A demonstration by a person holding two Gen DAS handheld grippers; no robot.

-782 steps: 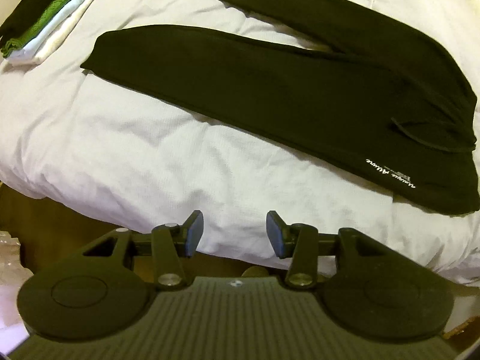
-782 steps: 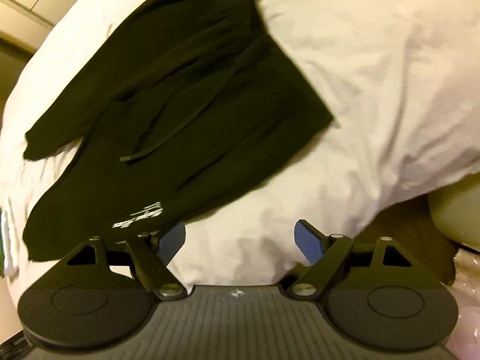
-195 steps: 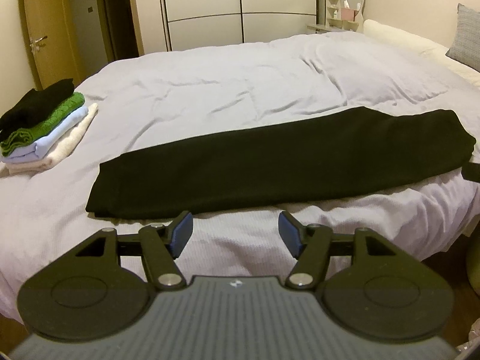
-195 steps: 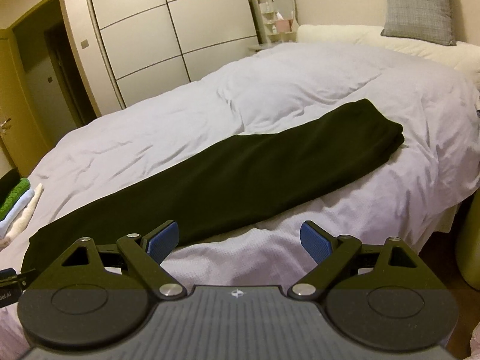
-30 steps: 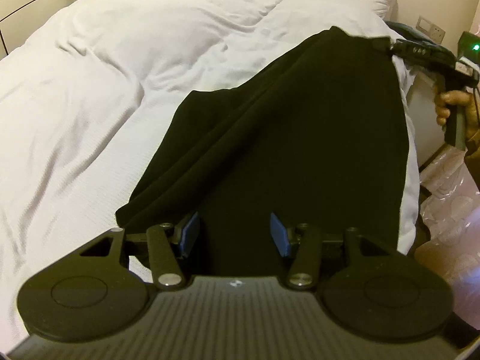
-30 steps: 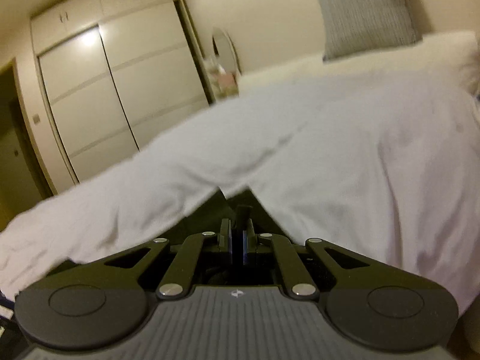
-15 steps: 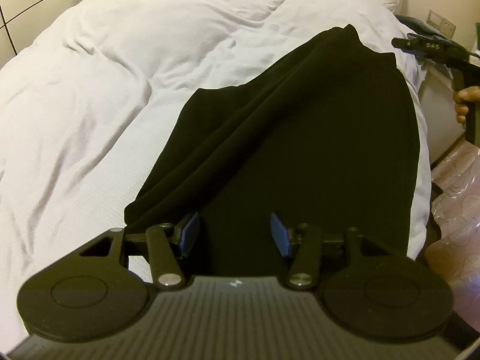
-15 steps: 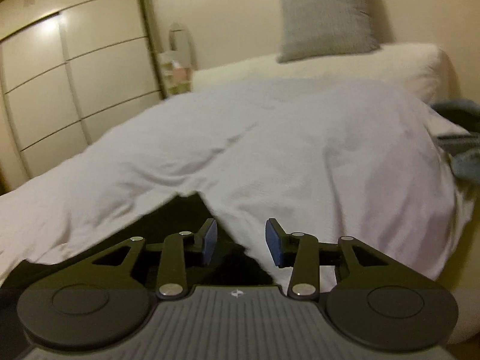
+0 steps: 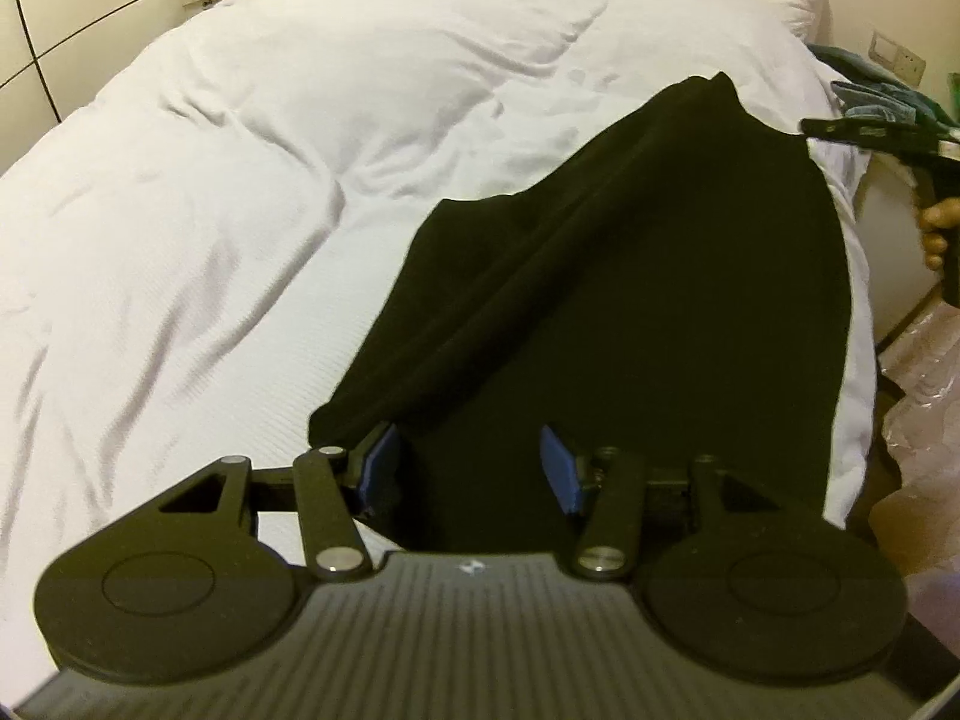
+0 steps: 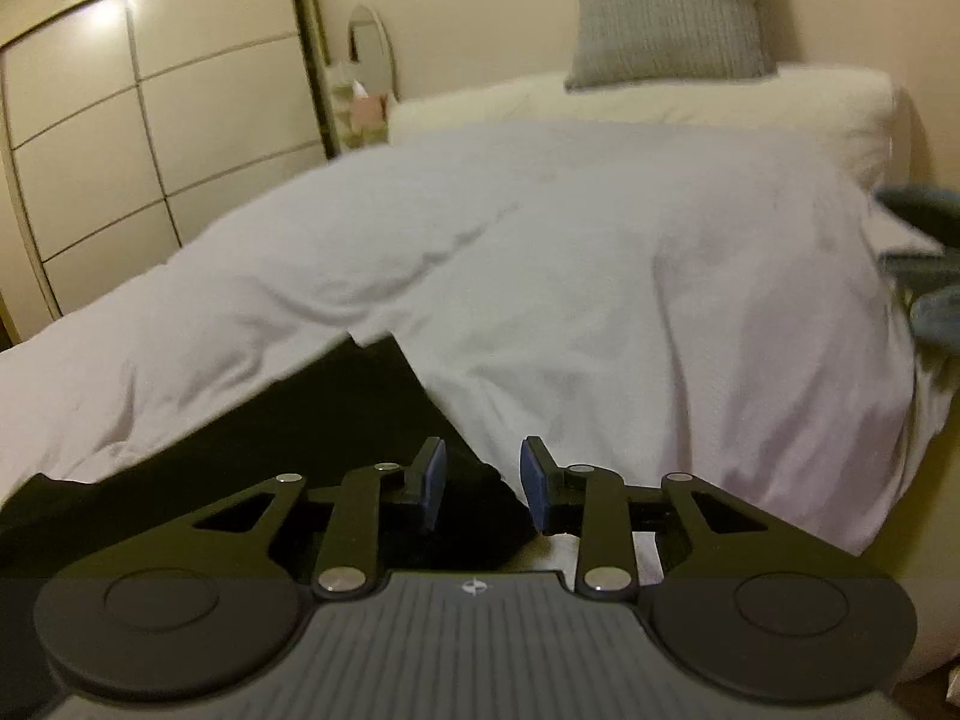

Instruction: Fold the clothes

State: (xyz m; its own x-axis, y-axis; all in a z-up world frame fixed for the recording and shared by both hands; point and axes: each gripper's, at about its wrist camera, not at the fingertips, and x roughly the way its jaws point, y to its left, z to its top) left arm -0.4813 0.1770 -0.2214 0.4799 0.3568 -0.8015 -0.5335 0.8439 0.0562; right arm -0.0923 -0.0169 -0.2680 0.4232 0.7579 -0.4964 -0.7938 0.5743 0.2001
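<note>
Two grippers: both hang over the near edge of the bed [image 9: 240, 192], one at each end of the black trousers [image 9: 630, 276].
Trousers, place: they lie on the white duvet along the near right side of the bed, doubled over, with loose ridges running across the upper layer.
Left gripper [image 9: 468, 468]: its jaws stand about half open over the near end of the cloth; the dark cloth lies under and between the blue pads, but I cannot see the pads pressing it, so I judge that it holds nothing.
Right gripper [image 10: 480, 483]: its jaws are closing now, with a gap between the pads; the black corner lies below the left pad and white duvet below the right one, and nothing is pinched.
Reason for the placing: I think each gripper keeps to one end so that the fold can be made evenly and then flattened.
Right hand [image 9: 936, 240]: seen at the far right of the left camera view, holding the handle.
Change since one second ago: the right jaws were then fully closed on a bit of black cloth; now the cloth is free and lies on the bed.
Change since several seconds ago: the trousers were one long strip across the bed; now they are half as long.
</note>
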